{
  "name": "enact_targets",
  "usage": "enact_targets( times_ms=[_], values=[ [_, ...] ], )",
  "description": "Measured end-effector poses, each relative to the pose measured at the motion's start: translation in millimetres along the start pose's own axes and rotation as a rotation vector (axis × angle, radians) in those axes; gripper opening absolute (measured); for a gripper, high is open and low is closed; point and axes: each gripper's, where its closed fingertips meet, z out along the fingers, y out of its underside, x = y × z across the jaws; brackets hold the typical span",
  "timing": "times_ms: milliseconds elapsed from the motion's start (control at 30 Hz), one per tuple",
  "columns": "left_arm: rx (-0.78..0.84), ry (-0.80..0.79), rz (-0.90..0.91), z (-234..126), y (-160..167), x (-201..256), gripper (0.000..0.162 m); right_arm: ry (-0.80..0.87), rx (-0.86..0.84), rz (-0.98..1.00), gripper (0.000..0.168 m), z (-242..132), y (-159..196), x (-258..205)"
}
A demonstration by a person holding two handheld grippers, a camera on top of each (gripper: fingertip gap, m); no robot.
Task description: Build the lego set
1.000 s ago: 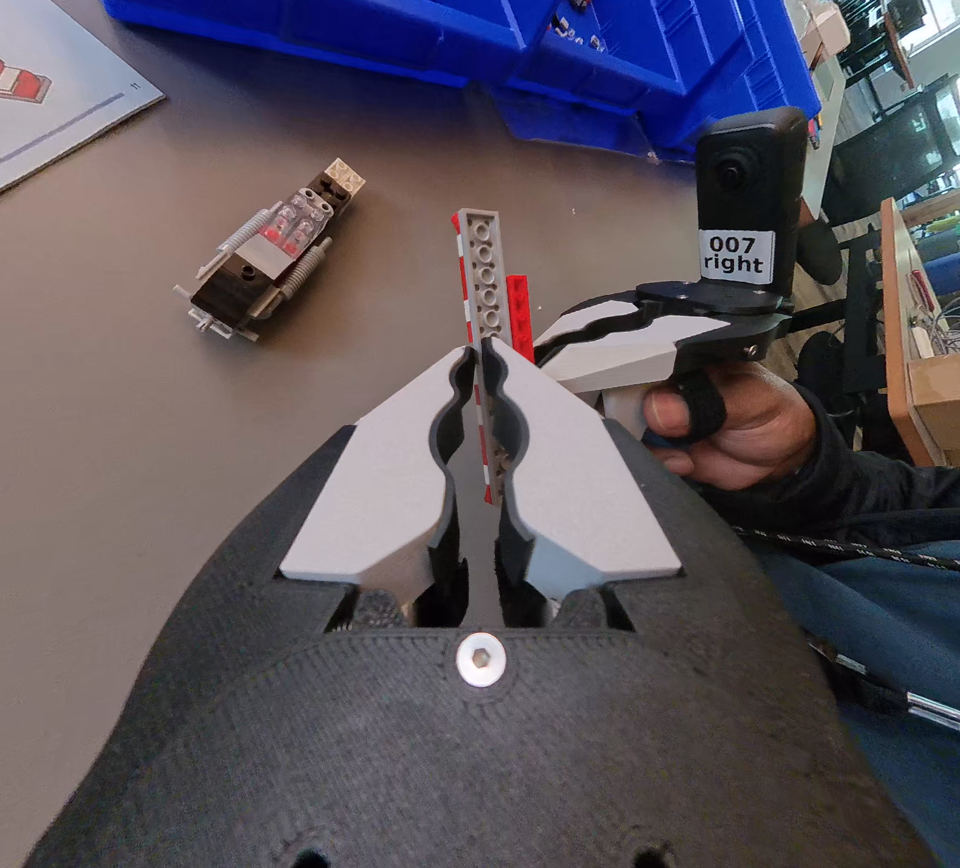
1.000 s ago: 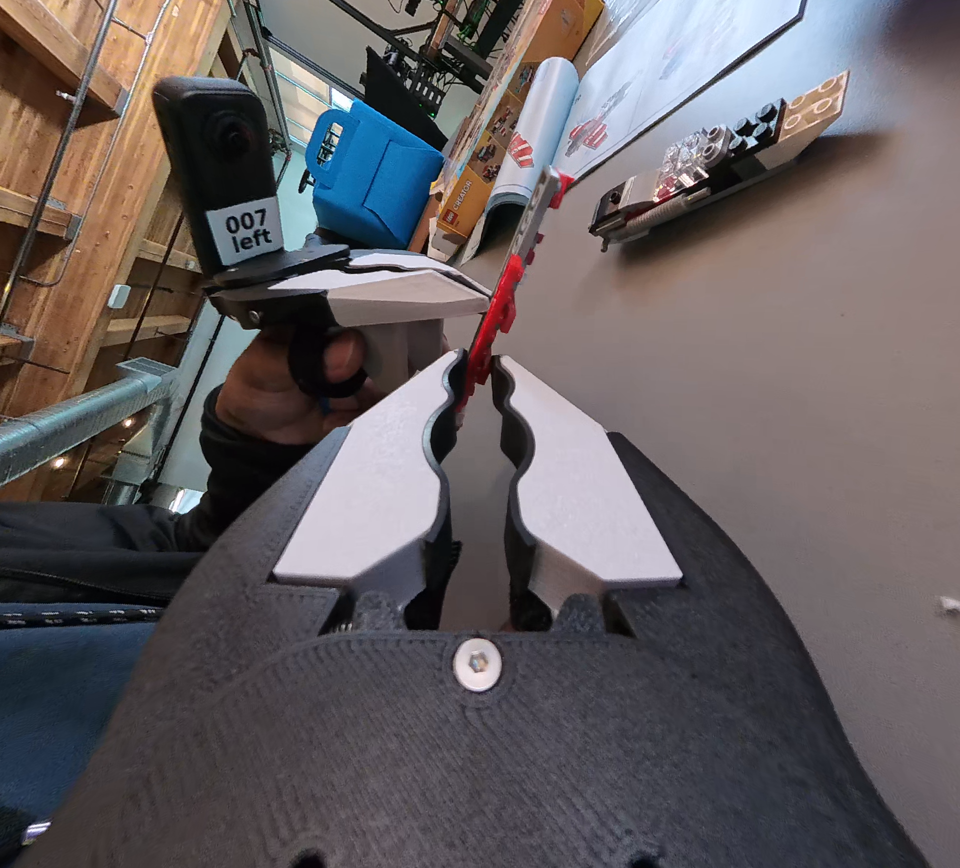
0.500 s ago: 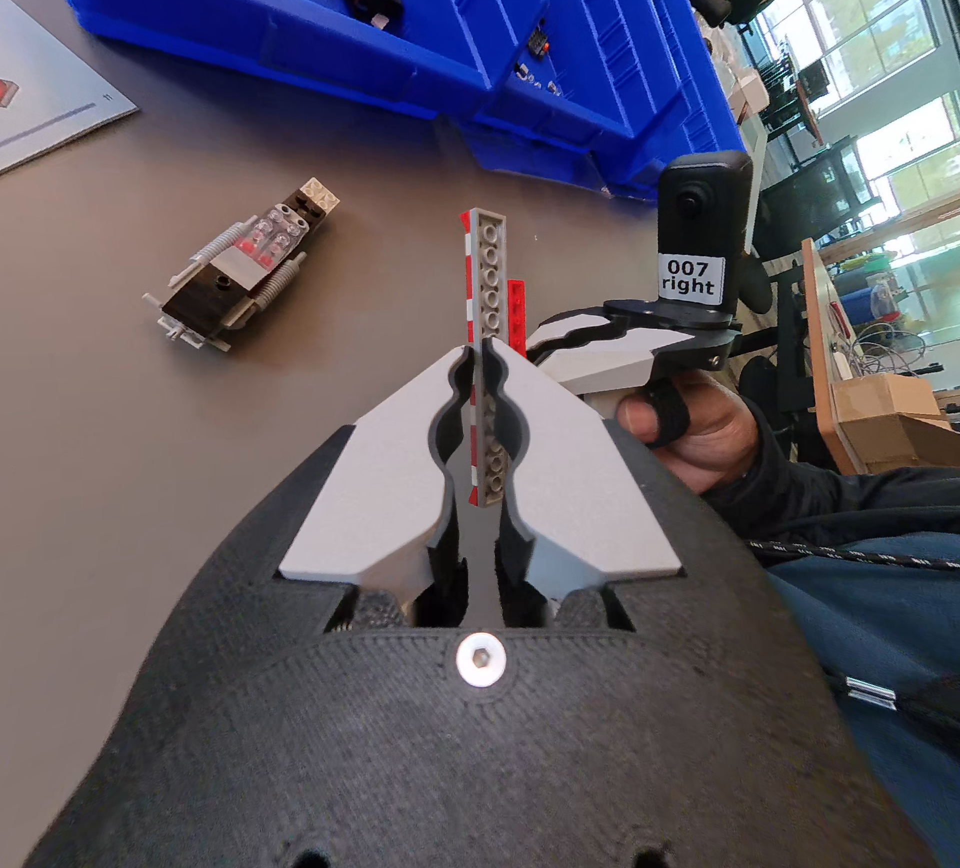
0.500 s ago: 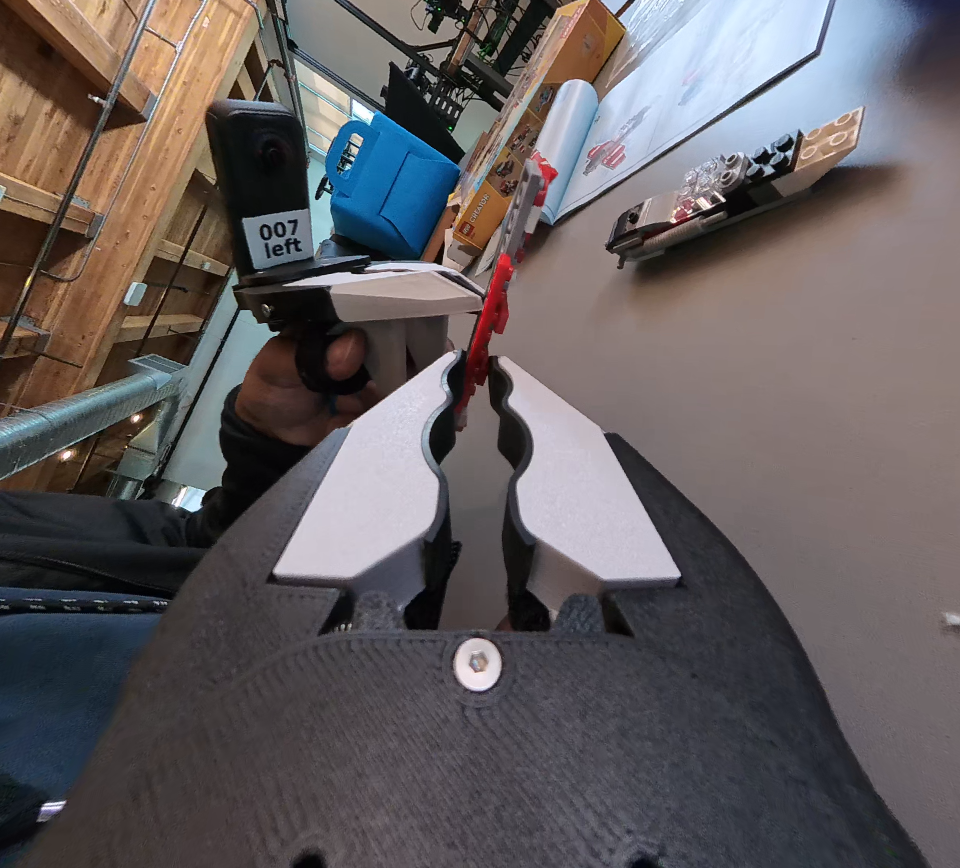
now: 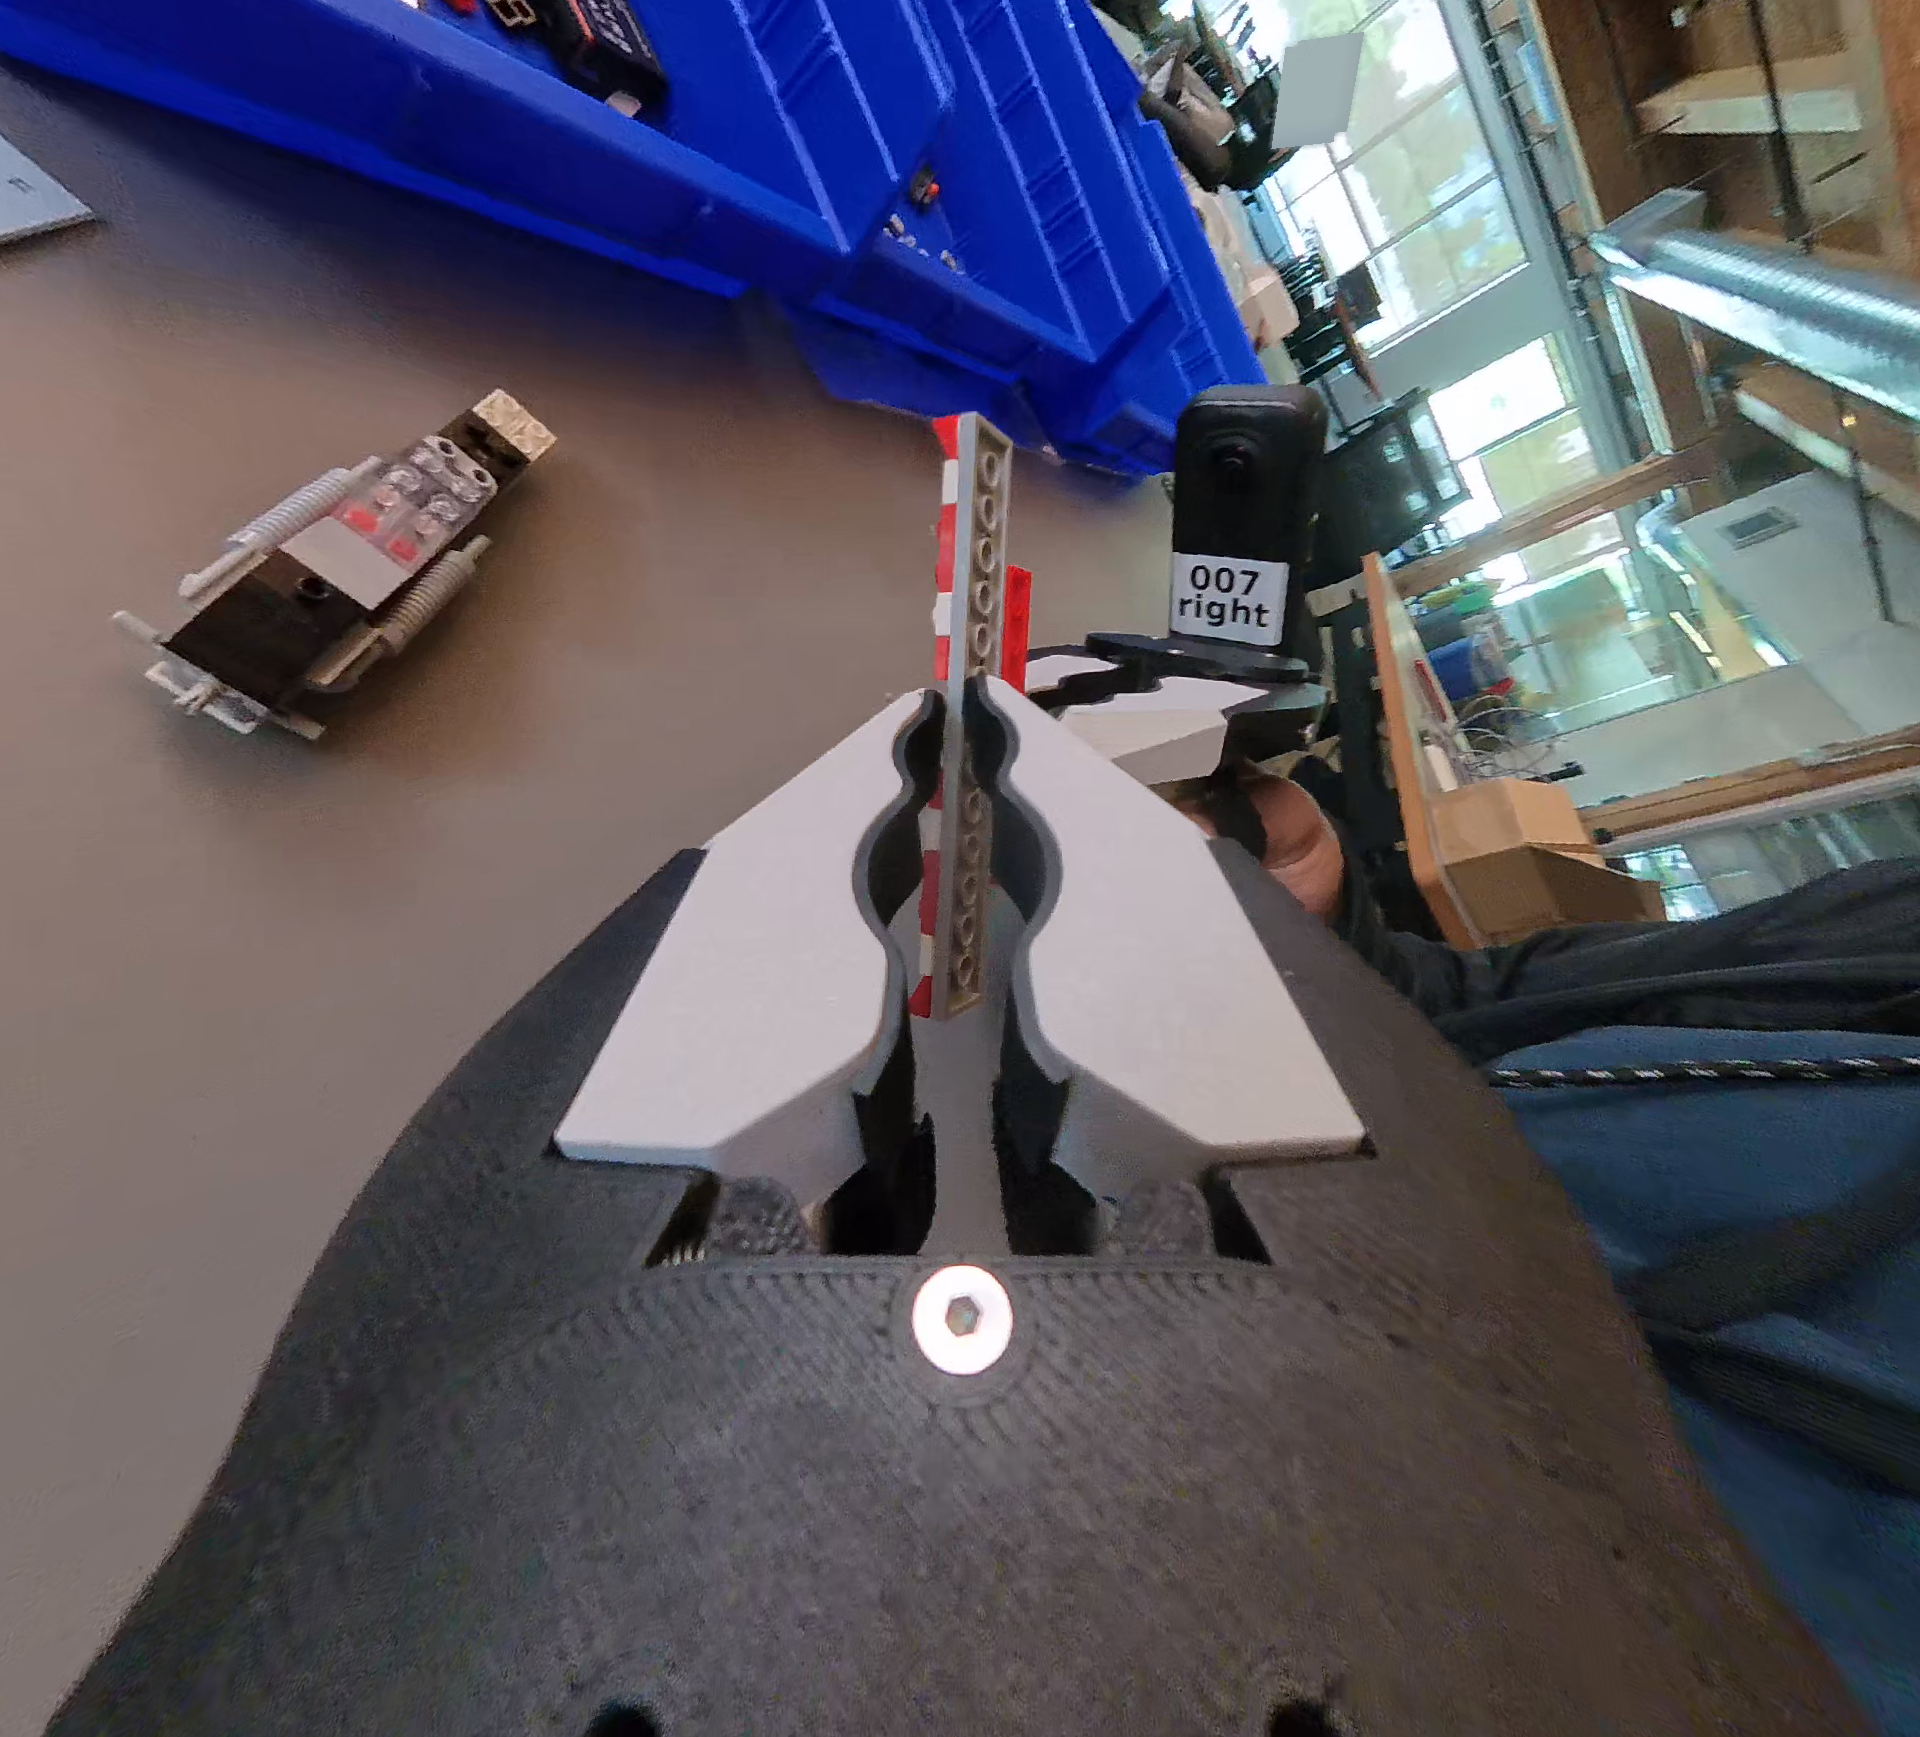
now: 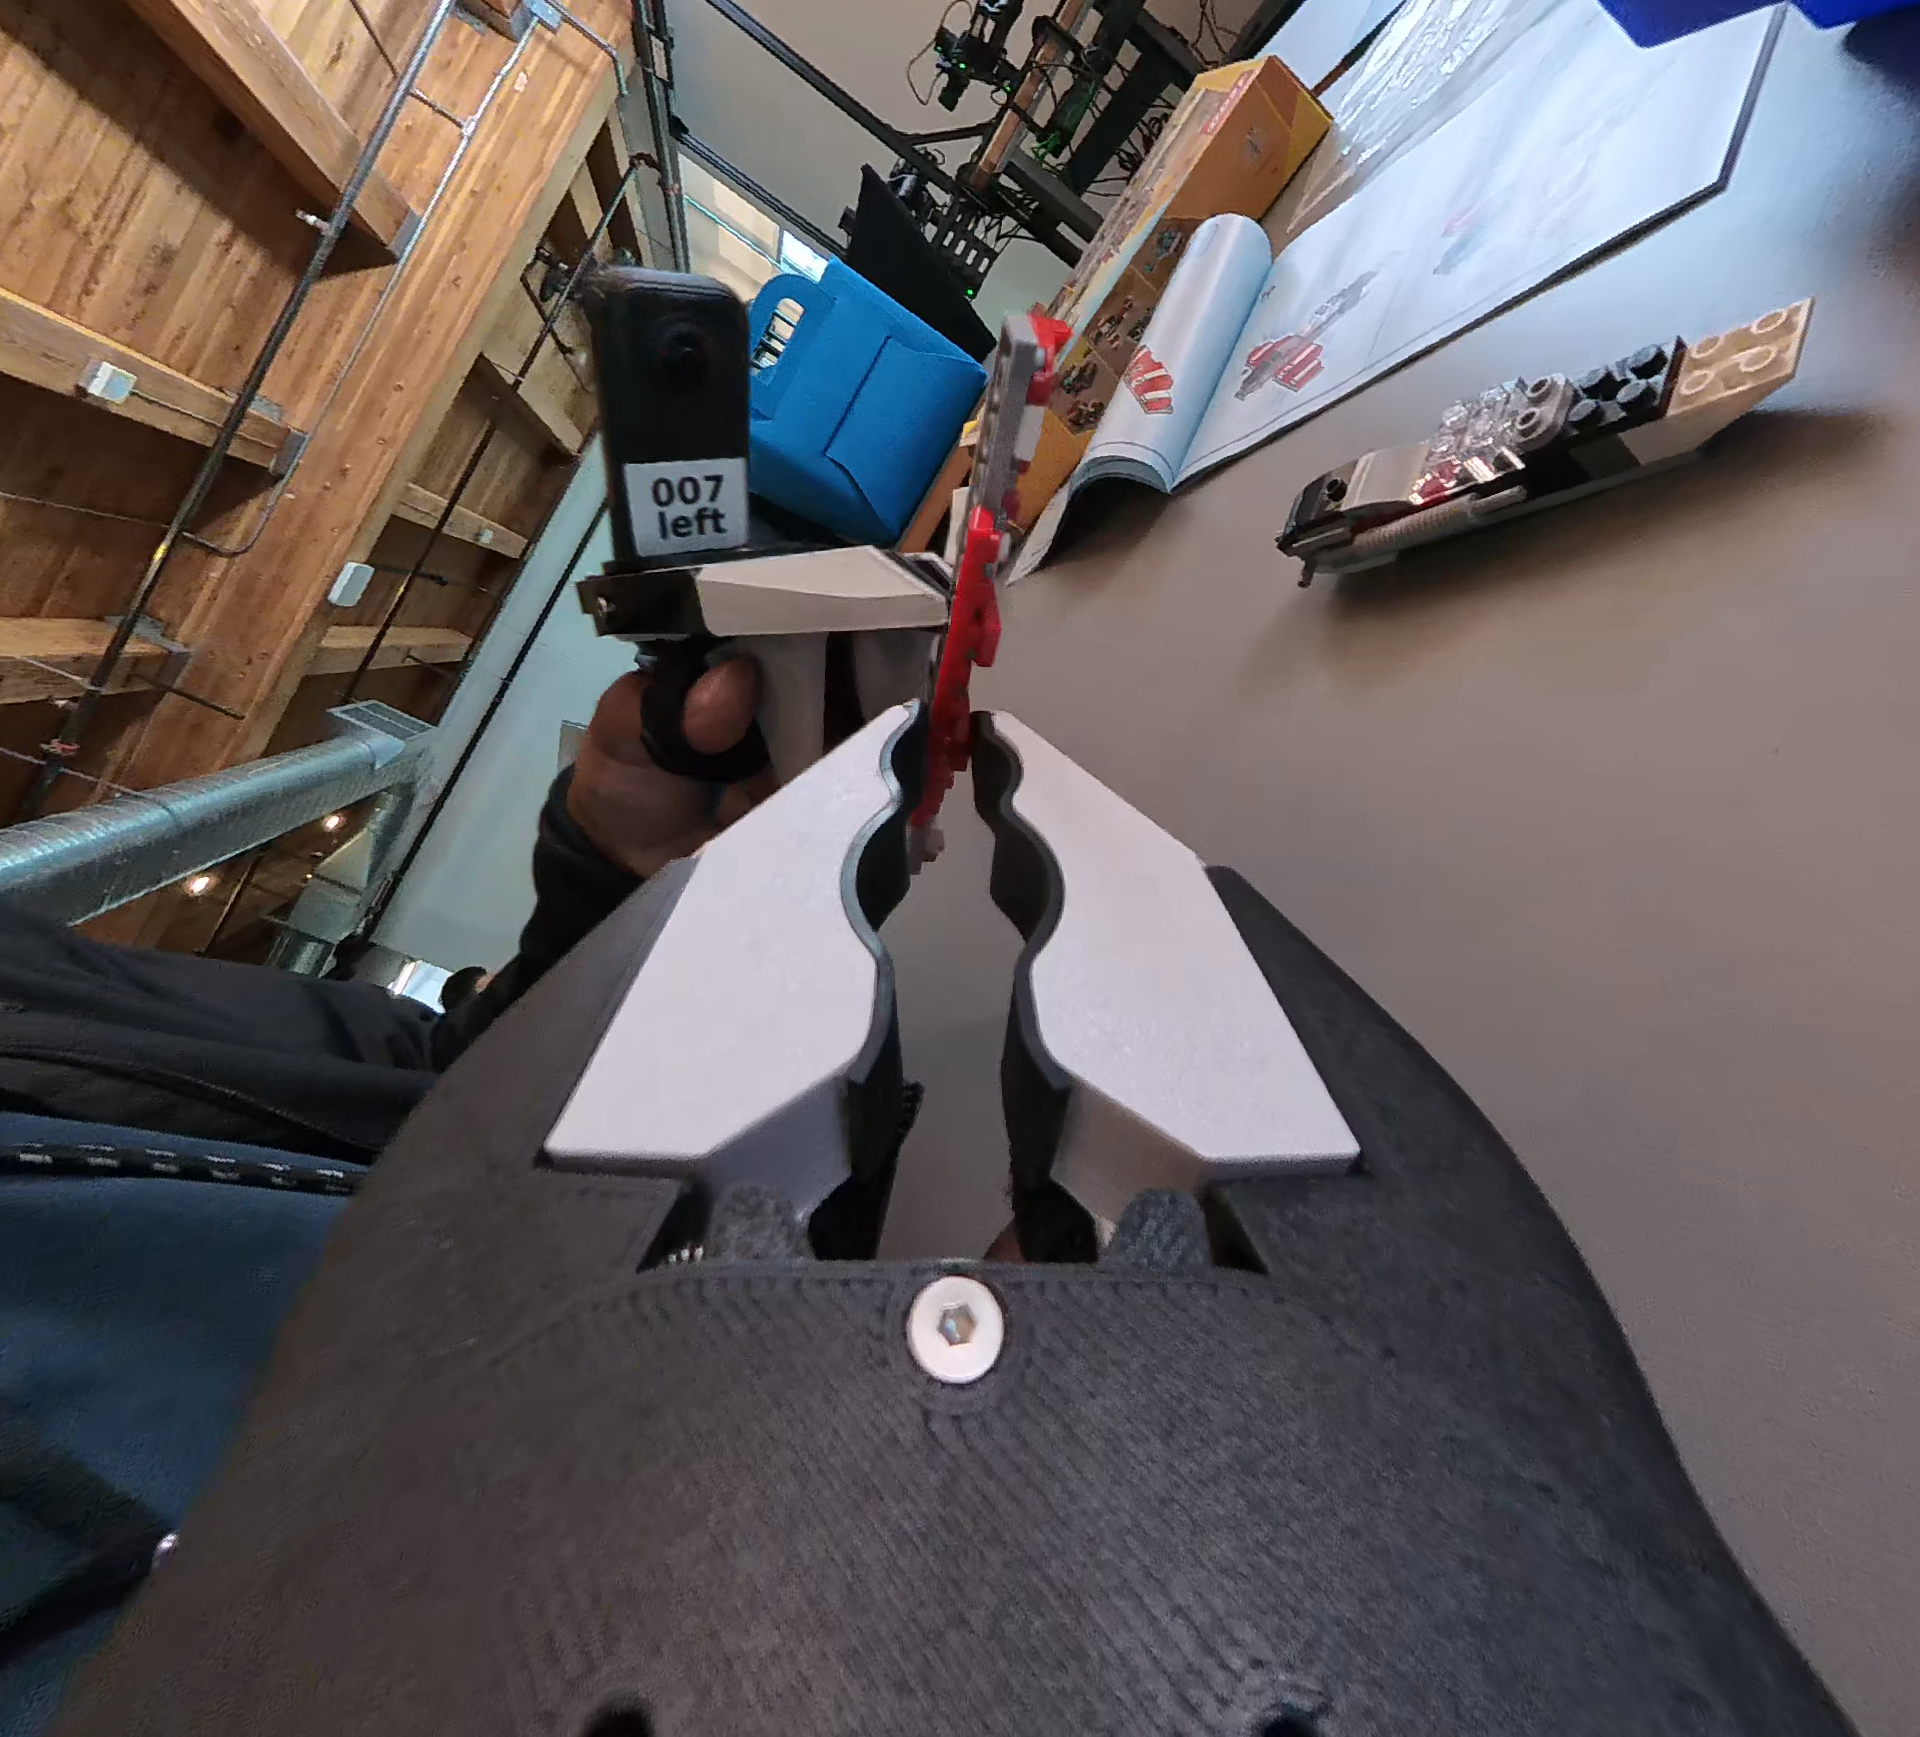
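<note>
Grey table point(image 5: 312, 1012), blue bins point(image 5: 727, 77) at far edge. Dark sub-build point(image 5: 332, 565) lying flat, well apart. Left gripper point(image 5: 957, 700) clamped on long grey-and-red plate assembly point(image 5: 977, 565), held above table. Right gripper point(image 6: 948, 721) pinched on its red side piece point(image 6: 971, 607).

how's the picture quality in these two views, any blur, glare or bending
Left wrist view: sharp on the grey plate and table, windows blown out, fisheye bends the blue bins. Right wrist view: red piece slightly soft, sub-assembly casts a soft shadow, wooden beams curve.
</note>
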Motion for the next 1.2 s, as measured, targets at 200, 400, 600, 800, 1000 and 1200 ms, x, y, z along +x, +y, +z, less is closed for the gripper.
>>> enact_targets(
  times_ms=[200,400,600,800,1000,1200],
  values=[
    [0.015,0.071,-0.032,-4,-1,3,0.008,-0.027,0.0,0.004,0.006,1,0,-5],
    [0.001,0.157,0.023,-9,-2,8,0.023,-0.046,-0.032,-0.079,0.006,2,0,-15],
    [-0.106,0.245,0.181,-6,7,24,0.042,-0.045,-0.118,-0.225,0.006,4,7,-26],
    [-0.163,0.297,0.279,-4,14,34,0.025,-0.025,-0.166,-0.315,0.006,7,14,-31],
    [-0.143,0.324,0.32,-10,11,39,0.014,0.002,-0.183,-0.407,0.006,6,12,-34],
    [-0.091,0.353,0.432,-16,7,50,0.011,0.003,-0.178,-0.501,0.007,6,8,-43]
  ],
)
